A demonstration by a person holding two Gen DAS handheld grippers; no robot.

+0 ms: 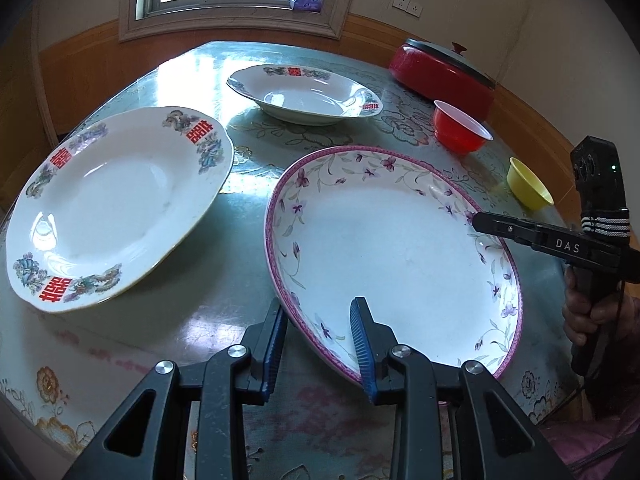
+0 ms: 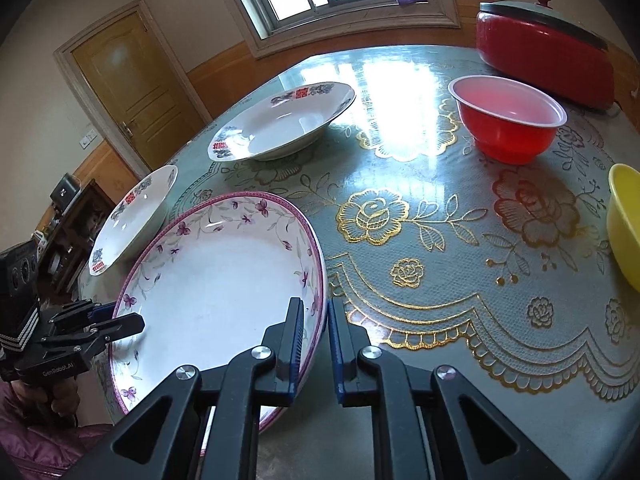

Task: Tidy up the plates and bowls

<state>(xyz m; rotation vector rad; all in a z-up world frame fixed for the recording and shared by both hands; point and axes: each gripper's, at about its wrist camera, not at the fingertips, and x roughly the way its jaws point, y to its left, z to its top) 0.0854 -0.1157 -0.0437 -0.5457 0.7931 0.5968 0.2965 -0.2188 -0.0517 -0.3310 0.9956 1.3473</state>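
A large oval plate with a purple flower rim (image 1: 392,248) (image 2: 216,280) is tilted above the table. My left gripper (image 1: 318,340) (image 2: 116,320) straddles its near-left rim, jaws still spread. My right gripper (image 2: 314,340) (image 1: 476,218) is closed on the opposite rim. A white plate with red characters (image 1: 116,208) (image 2: 136,216) lies to the left. A second such plate (image 1: 304,94) (image 2: 280,120) lies farther back. A red bowl (image 1: 460,128) (image 2: 508,120) and a yellow bowl (image 1: 528,188) (image 2: 624,220) sit at the right.
A red lidded pot (image 1: 444,72) (image 2: 548,52) stands at the table's far right. The table (image 2: 440,240) carries a green cloth with gold flowers. A window and a wooden door (image 2: 132,92) lie behind.
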